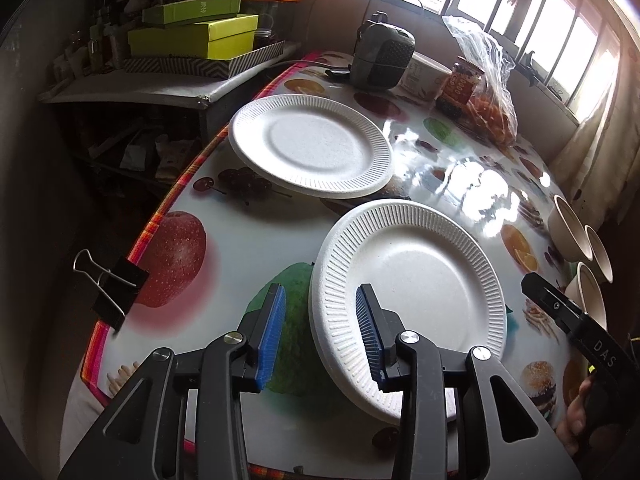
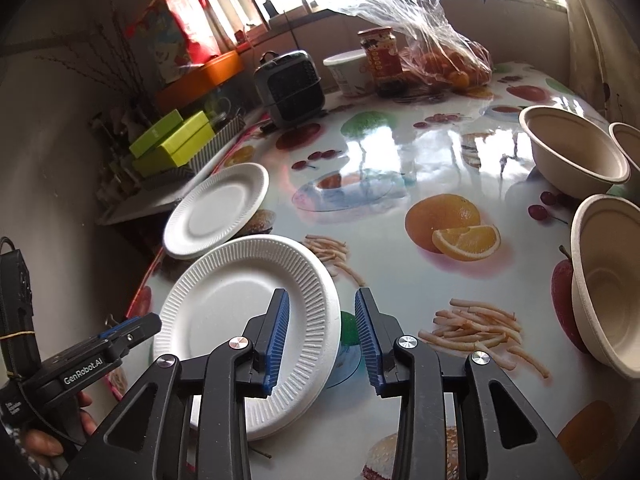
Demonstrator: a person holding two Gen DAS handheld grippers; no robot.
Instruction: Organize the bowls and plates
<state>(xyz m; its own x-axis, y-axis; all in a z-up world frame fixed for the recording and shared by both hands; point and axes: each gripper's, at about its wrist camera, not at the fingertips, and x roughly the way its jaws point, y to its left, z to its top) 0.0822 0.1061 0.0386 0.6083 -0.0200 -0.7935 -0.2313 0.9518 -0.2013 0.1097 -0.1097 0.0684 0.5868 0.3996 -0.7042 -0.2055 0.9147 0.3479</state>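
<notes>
Two white paper plates lie on the fruit-print table. The near plate (image 1: pixel 416 276) (image 2: pixel 240 312) sits between both grippers, with a second rim showing under its near edge. My left gripper (image 1: pixel 322 332) is open astride its left rim, one pad over the plate, the other clear of it. My right gripper (image 2: pixel 323 336) is open astride the plate's right rim, pads not pressing. The far plate (image 1: pixel 312 144) (image 2: pixel 218 208) rests by the table's left edge. Three tan bowls (image 2: pixel 576 152) (image 2: pixel 604 280) (image 2: pixel 628 144) stand at the right.
At the back stand a grey heater (image 1: pixel 380 56), a paper tub (image 2: pixel 348 68), a jar (image 2: pixel 380 60) and a plastic bag of oranges (image 2: pixel 444 56). A binder clip (image 1: pixel 116 288) grips the table's left edge. Green boxes (image 1: pixel 192 36) sit on a side shelf.
</notes>
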